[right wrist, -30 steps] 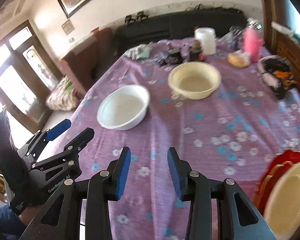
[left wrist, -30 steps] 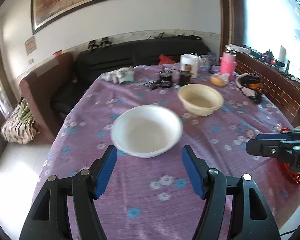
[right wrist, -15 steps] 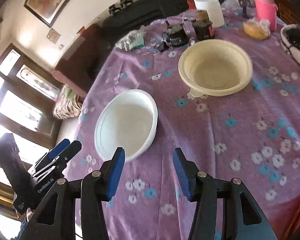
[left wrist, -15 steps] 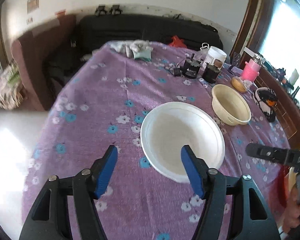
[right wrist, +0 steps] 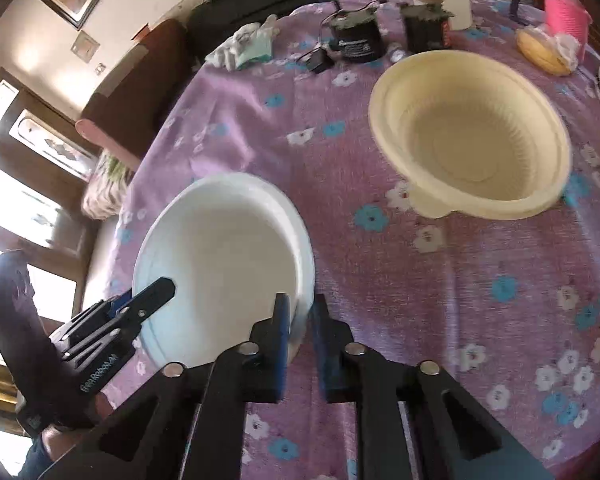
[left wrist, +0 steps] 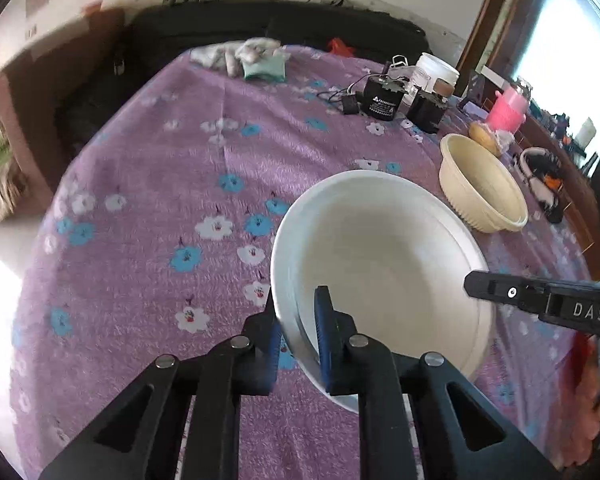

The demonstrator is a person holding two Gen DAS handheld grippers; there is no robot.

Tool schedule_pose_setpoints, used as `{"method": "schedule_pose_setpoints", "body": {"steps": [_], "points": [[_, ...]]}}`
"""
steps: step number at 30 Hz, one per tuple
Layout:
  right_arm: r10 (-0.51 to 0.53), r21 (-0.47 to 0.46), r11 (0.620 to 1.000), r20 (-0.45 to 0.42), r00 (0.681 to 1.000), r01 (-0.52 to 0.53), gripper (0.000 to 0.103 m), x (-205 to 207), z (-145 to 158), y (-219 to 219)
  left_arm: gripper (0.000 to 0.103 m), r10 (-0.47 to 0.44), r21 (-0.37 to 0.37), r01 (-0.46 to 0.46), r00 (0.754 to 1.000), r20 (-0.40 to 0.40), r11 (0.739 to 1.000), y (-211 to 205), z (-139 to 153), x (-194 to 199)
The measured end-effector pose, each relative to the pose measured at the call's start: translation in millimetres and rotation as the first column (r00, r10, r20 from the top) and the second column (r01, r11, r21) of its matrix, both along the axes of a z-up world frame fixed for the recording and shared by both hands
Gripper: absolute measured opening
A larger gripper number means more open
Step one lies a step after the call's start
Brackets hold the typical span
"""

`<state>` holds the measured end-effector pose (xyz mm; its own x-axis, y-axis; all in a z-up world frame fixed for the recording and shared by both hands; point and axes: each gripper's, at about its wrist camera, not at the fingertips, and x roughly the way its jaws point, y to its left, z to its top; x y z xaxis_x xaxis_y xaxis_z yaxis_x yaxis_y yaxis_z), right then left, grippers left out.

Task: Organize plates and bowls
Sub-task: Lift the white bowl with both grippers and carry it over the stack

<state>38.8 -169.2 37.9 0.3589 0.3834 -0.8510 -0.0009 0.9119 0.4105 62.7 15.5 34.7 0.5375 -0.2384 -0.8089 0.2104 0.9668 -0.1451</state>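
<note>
Both claws pinch white bowl (left wrist: 384, 268) rim: left claw (left wrist: 296, 320), right claw (right wrist: 298, 320). Likely next: lift, nest into cream bowl (right wrist: 472, 140).

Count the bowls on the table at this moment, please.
2. A white bowl sits near the table's front edge, its rim pinched by both the left tool and the right tool. A cream bowl stands apart, farther back. Others may lie outside both views.

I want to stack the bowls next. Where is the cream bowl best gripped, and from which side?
Probably the cream bowl by its thin flared rim, one finger inside and one outside, coming from the near side by its small tab: it stands upright and open.
</note>
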Motion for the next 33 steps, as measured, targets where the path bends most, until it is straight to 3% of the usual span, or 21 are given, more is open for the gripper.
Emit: {"method": "schedule_pose_setpoints", "body": {"steps": [3,14,25,33], "points": [[0.005,-0.058,0.998,0.032,0.999,-0.003,0.012,-4.6,3.2,4.9,0.015,-0.004,0.033,0.002,0.998,0.068,0.999,-4.4,8.2,-11.0],[-0.055,-0.047,0.997,0.133,0.99,0.062,0.012,-56.3,48.3,-15.5,0.015,-0.024,0.092,-0.001,0.962,0.273,0.996,-33.5,60.3,-71.0],[-0.121,-0.052,0.99,0.208,0.971,0.135,0.012,-127.6,85.2,-65.2,0.015,-0.125,0.119,0.09,0.934,0.333,0.989,-95.3,84.8,-119.8],[-0.203,-0.039,0.975,0.241,0.949,0.219,0.012,-177.5,107.2,-115.1,0.015,-0.211,0.133,0.173,0.902,0.378,0.976,-149.1,102.3,-144.7]]}}
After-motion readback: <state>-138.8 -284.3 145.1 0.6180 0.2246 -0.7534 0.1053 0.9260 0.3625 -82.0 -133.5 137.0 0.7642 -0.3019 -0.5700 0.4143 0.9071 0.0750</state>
